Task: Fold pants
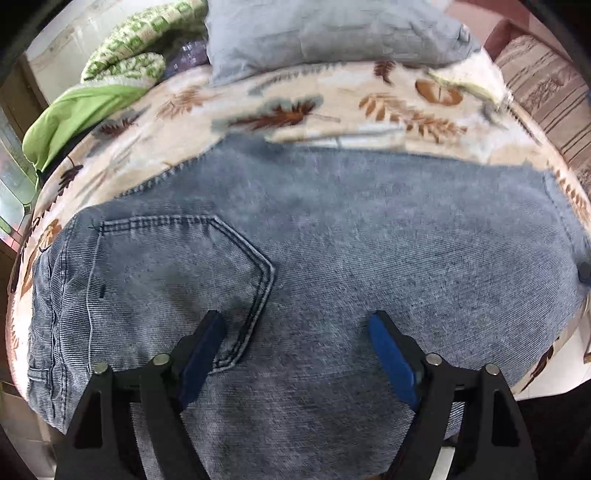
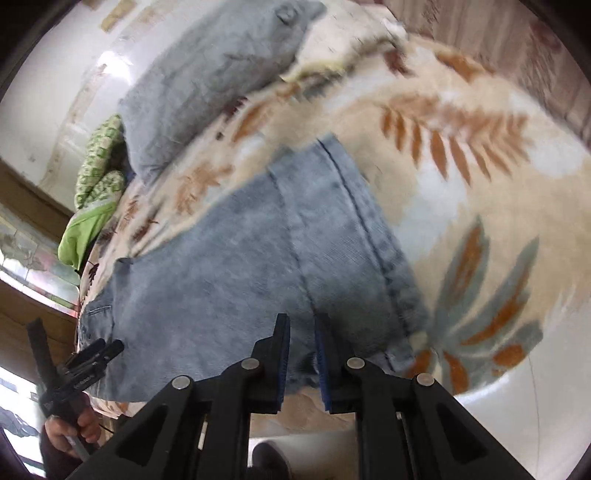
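Blue denim pants (image 1: 332, 236) lie flat on a leaf-patterned blanket (image 1: 295, 96) on a bed, with a back pocket (image 1: 177, 266) facing up. My left gripper (image 1: 295, 317) hovers open just above the denim, right of the pocket, its blue pads wide apart with nothing gripped. In the right wrist view the pants (image 2: 240, 258) run away from me, with the stitched leg hem (image 2: 373, 236) on their right side. My right gripper (image 2: 301, 321) is at the pants' near edge, its pads nearly together with a bunch of denim pinched between them.
A grey pillow (image 1: 325, 29) rests at the head of the bed, beside green patterned bedding (image 1: 122, 55). A striped cushion (image 1: 546, 96) sits at the far right. A person's hand (image 2: 70, 432) shows at lower left in the right wrist view. Pale floor (image 2: 517, 424) lies beyond the bed edge.
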{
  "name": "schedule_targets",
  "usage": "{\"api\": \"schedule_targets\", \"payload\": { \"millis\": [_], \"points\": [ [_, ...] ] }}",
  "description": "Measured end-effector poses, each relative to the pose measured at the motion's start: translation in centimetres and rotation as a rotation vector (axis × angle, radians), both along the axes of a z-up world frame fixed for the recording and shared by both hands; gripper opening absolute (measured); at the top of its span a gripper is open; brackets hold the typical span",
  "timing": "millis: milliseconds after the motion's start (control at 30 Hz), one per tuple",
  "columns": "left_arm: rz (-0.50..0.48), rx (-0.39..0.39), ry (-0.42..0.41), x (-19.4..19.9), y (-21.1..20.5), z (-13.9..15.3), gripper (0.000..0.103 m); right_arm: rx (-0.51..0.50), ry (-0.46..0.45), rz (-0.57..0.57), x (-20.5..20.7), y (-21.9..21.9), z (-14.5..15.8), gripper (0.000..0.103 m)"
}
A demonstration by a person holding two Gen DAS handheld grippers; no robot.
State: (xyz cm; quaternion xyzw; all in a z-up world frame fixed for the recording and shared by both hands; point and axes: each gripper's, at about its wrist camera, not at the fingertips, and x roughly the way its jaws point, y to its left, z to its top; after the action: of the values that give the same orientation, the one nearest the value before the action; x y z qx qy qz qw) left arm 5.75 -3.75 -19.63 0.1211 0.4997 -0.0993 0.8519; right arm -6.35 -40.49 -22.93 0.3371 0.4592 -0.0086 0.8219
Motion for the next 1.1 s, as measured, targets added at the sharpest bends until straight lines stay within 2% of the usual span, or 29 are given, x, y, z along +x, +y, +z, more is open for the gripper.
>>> {"api": "schedule_targets", "payload": {
  "millis": [133,233,333,400,500,733,867,967,1100],
  "points": [
    [0.002,-0.009,0.019,-0.2,0.3,0.3,0.083,0.054,-0.018,-0.037,-0.9,-1.3,0.1,0.017],
    [0.006,-0.054,0.033,-0.3,0.1,0.9,0.083,0.070,-0.075,-0.087,-1.5,-2.2,1.1,0.017],
    [-0.022,-0.081,0.029,0.0,-1.5,1.4,0.083,0.069,-0.113,-0.084,-1.0,-1.7,1.8,0.024],
    [-0.043,-0.079,0.014,0.5,-2.9,1.7,0.083,0.060,-0.111,-0.061,-0.4,-0.8,2.0,0.030],
    [-0.045,-0.076,-0.002,2.6,-4.8,2.0,0.083,0.049,-0.114,-0.039,0.8,0.4,2.3,0.030],
    [0.043,-0.040,0.065,7.2,-5.3,-0.6,0.084,0.071,-0.092,0.054,3.3,3.0,1.4,0.031],
    [0.054,-0.039,0.049,7.3,-5.2,-1.0,0.089,0.035,-0.012,0.095,4.6,4.1,-0.2,0.032],
    [0.053,-0.037,0.051,7.2,-5.1,-0.7,0.089,0.029,-0.023,0.105,4.4,4.1,0.0,0.031],
    [0.050,-0.035,0.032,5.8,-5.0,0.1,0.089,0.040,-0.049,0.063,3.6,3.1,0.4,0.031]
  ]
}}
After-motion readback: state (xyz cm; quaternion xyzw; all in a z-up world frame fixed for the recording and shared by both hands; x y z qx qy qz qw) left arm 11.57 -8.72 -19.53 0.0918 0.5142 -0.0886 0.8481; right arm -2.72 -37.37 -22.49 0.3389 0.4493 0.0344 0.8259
